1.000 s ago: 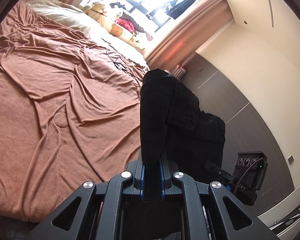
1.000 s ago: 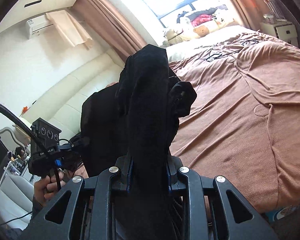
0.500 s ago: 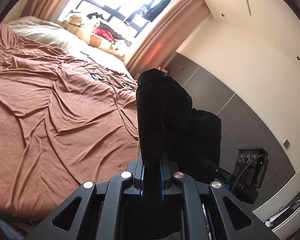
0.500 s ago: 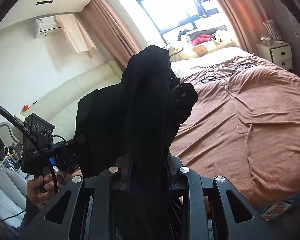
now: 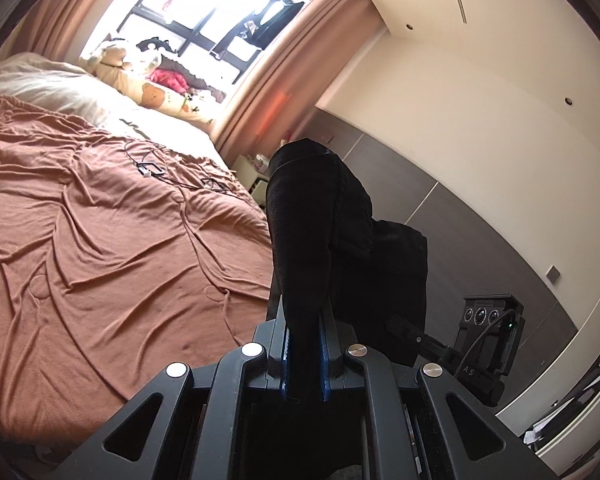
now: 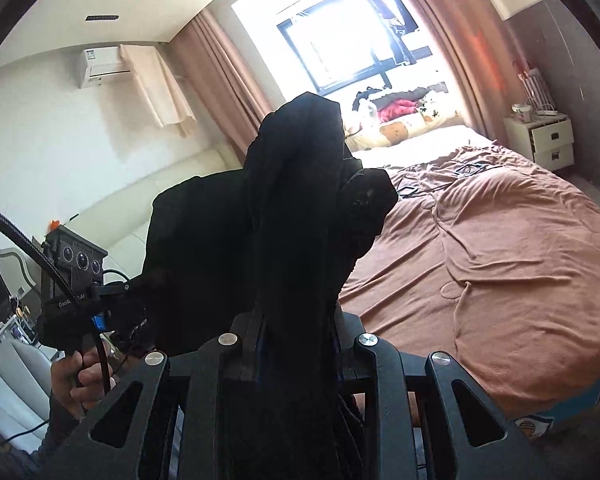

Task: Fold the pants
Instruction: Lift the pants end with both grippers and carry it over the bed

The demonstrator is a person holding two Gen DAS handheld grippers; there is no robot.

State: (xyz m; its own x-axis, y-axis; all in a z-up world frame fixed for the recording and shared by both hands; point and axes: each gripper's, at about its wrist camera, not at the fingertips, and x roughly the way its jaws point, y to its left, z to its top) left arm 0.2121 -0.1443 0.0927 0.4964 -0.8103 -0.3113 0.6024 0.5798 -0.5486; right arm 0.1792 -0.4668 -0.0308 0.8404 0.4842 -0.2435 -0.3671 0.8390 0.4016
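In the left wrist view, the black pants [image 5: 308,216] are seen low in the middle of the frame, standing up out of the left gripper [image 5: 304,356]. The jaws are almost shut, and a thin fold of the cloth is pinched between them. The rest of the pants hangs to the right of the middle, off the brown bed [image 5: 112,248], which fills the left side of the frame. Only a small bit of cloth is held, so it could be pulled out by the weight of the hanging part (a quick tug would be enough). Thin cables [image 5: 152,168] lie on the bed in the upper left and could be caught if the pants are laid there.

In the right wrist view, a thick bunch of the pants [image 6: 296,216] fills the middle, gripped in the right gripper [image 6: 296,340] with the jaws only a little apart. Much cloth is bunched here, so the fold could come out crooked. The person's hand [image 6: 80,376] with the left gripper is seen at the lower left; if the two are pulled far apart, one end could slip free.
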